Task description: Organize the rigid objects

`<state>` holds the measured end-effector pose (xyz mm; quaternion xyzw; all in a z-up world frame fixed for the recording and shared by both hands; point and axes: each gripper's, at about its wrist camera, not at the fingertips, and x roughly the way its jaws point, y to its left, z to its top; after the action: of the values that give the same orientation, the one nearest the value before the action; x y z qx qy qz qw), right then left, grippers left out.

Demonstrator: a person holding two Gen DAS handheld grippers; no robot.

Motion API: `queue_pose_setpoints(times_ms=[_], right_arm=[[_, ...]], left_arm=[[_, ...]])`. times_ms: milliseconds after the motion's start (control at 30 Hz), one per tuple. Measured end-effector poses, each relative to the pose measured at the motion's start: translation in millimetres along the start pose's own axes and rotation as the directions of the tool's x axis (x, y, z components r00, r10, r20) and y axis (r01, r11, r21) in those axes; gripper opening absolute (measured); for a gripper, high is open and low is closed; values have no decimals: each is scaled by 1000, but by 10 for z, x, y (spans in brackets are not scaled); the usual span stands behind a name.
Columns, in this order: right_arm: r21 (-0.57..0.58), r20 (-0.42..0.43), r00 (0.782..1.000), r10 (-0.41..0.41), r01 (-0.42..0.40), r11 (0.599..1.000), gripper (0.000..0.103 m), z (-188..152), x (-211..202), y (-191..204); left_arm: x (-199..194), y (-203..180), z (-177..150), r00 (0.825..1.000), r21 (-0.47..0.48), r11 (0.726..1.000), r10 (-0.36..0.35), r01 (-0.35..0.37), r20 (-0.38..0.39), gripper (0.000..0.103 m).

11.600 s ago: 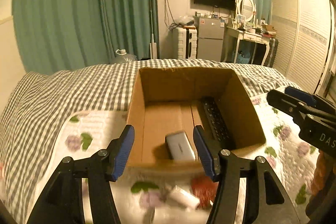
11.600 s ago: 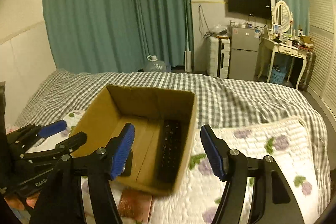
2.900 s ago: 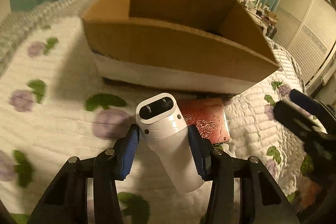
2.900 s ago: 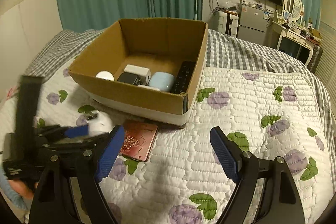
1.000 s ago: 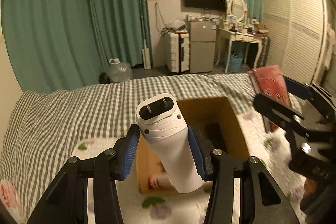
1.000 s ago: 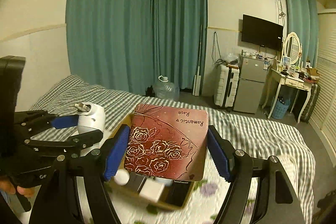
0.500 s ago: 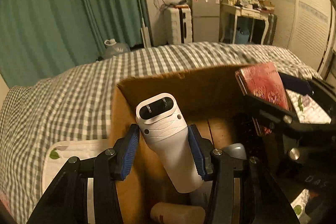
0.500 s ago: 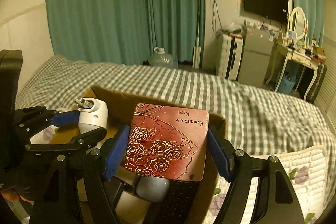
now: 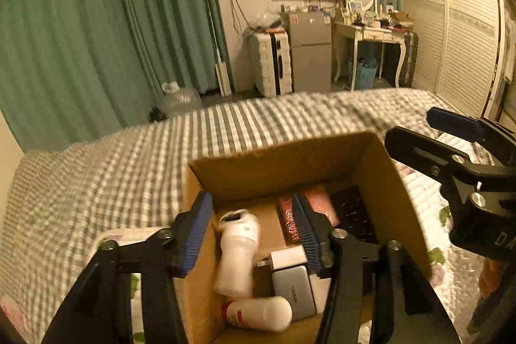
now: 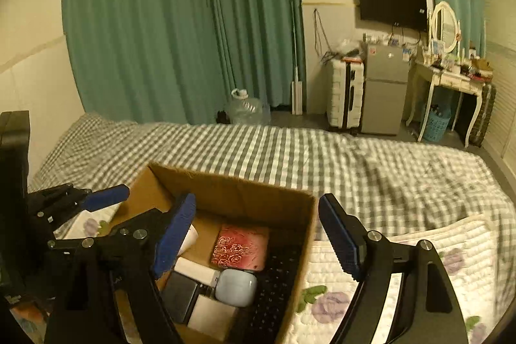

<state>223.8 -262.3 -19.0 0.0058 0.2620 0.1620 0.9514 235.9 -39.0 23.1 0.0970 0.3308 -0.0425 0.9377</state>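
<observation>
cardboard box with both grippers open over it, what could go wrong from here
1. The left gripper straddles the cardboard box's left wall; pulling away sideways could snag and drag the box.
2. The white bottle-shaped device looks blurred, perhaps still settling; it may roll onto the small white tube and grey power bank.
3. The red rose case lies partly over other items, so it might slide.

An open brown cardboard box (image 10: 292, 203) sits on the bed. Inside it, a red rose-patterned flat case (image 10: 240, 247) lies near the far wall beside a black remote control (image 10: 277, 286). A white plug-ended cylinder (image 9: 237, 250) lies lengthwise at the left, with a pale blue rounded case (image 10: 235, 287), a grey power bank (image 9: 292, 287) and a white tube (image 9: 258, 313) nearer.
</observation>
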Motion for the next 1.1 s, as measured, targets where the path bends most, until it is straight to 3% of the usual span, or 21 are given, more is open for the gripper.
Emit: queue_pose_setpoints(times_ms=[233,300,567,633,733,800,900,1100], right_arm=[[-49,84,996,-32,36,998,78,110,-925,72],[-58,119,992,-43,51,997,78,160,-1234,97],[-53,251,965,-81,97,994,88,348,-2276,251],[-48,278,956,-90,107,993,93,343,-2431,288],[-38,297,949,-102,119,992,96,272,-2527,346],[-36,290,950,-113,128,991,98,203,-2503,385],[-18,300,947,-116,127,992,103,100,-2484,397],[0,284,951,-120,125,992,103,-65,-2246,378]], left_arm=[[-985,-58,129,992,-21,1000,-4,7,127,57],[-1302,-70,162,984,-33,999,6,0,179,62],[-2423,-15,141,914,-101,995,47,-6,403,73],[-2537,-17,85,904,-110,994,64,-18,422,74],[-2635,-31,-73,876,-111,993,82,-32,476,76],[-2605,-57,-165,870,-102,993,106,-64,481,77],[-2495,-29,-296,870,-108,992,112,-68,481,77],[-2208,36,-416,889,-122,991,109,-60,445,77]])
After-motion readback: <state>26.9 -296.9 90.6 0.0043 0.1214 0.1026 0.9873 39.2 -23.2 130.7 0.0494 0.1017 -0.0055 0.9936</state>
